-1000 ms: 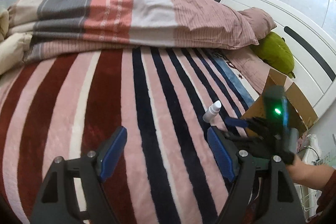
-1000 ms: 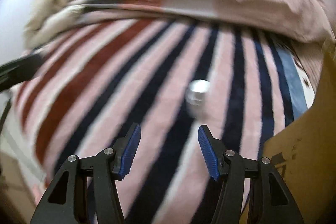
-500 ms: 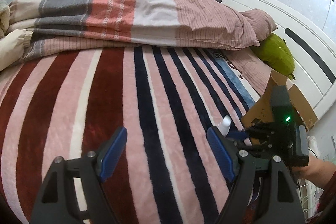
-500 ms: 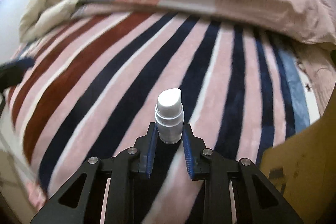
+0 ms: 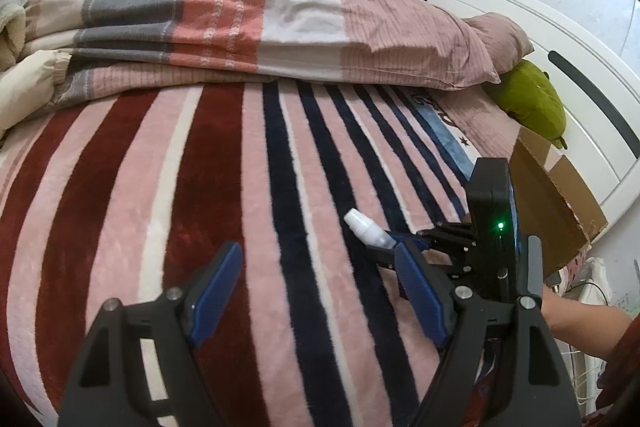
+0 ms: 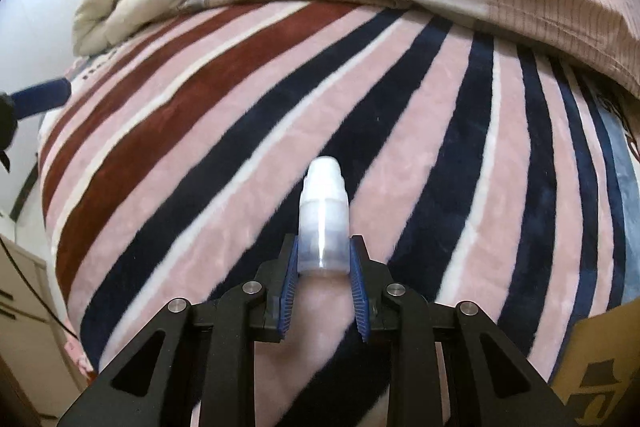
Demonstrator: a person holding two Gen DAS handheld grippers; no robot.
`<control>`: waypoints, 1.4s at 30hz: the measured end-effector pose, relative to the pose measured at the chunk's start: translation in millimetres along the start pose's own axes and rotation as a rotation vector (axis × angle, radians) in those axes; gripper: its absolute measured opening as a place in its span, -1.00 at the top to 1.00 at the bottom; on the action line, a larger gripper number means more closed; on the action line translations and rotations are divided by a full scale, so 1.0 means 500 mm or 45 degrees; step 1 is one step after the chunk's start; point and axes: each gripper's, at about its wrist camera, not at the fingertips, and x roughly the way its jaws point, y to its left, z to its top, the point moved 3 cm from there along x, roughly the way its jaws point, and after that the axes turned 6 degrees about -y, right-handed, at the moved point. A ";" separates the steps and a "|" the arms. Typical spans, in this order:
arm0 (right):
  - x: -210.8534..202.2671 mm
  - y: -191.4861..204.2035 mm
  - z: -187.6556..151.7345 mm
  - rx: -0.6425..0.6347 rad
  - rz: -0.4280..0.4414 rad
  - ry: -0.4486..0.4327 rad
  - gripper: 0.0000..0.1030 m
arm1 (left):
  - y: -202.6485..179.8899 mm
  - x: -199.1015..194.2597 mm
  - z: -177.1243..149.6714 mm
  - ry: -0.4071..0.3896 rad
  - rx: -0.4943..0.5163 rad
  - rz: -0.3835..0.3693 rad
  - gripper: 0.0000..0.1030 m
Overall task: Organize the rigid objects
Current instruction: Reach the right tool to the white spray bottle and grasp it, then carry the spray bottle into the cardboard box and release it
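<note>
The right gripper (image 6: pixel 323 269) has its two blue pads pressed against the lower body of a small white spray bottle (image 6: pixel 324 223), so the bottle is pinched firmly between them with its capped nozzle pointing forward, away from the gripper and out over the striped blanket (image 6: pixel 240 131). From the left wrist view the same bottle (image 5: pixel 366 229) shows tilted, its nozzle aimed up and to the left, and it seems to sit just above the blanket rather than lying on it, though whether its base is fully clear of the fleece cannot be told. The cardboard box (image 5: pixel 556 211) stands at the blanket's edge just behind the right gripper, below the green plush toy (image 5: pixel 532 103) and the white headboard (image 5: pixel 560 39); in the right wrist view only a corner of the box (image 6: pixel 600 359) shows at the lower right. The left gripper (image 5: pixel 316 291) hangs over the blanket well to the left of the box with its fingers spread wide and nothing between them. The step in hand looks like the carry: the bottle is taken, and the box is the likely place for it. The next move probably calls for raising the bottle above the box's rim, swinging it to the right over the opening, and letting go only once it is well inside, since the bottle is smooth and held low on its body and could pivot in the pads.
</note>
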 end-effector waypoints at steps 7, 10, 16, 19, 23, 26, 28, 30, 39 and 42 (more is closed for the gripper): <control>-0.143 0.049 0.027 -0.056 0.077 -0.140 0.62 | -0.077 -0.013 0.040 -0.033 0.037 -0.163 -0.48; -0.238 0.059 0.046 -0.076 0.104 -0.236 0.62 | -0.146 -0.017 0.073 -0.058 0.066 -0.298 -0.43; -0.378 0.003 0.048 -0.044 0.049 -0.382 0.62 | -0.289 0.004 0.122 -0.059 0.172 -0.461 -0.07; -0.428 -0.052 0.030 0.003 0.004 -0.424 0.62 | -0.382 0.038 0.138 -0.015 0.233 -0.557 0.13; -0.471 -0.146 -0.004 0.095 -0.064 -0.432 0.62 | -0.481 0.086 0.144 0.043 0.309 -0.605 0.18; -0.492 -0.201 -0.028 0.144 -0.096 -0.412 0.62 | -0.539 0.125 0.139 0.107 0.342 -0.635 0.18; -0.499 -0.240 -0.046 0.182 -0.117 -0.375 0.62 | -0.566 0.146 0.132 0.146 0.365 -0.638 0.18; -0.499 -0.265 -0.058 0.207 -0.135 -0.330 0.62 | -0.587 0.165 0.123 0.182 0.382 -0.634 0.18; -0.490 -0.304 -0.089 0.232 -0.193 -0.213 0.39 | -0.596 0.174 0.107 0.192 0.419 -0.544 -0.33; -0.499 -0.298 -0.091 0.223 -0.195 -0.221 0.24 | -0.578 0.151 0.114 0.143 0.410 -0.495 -0.50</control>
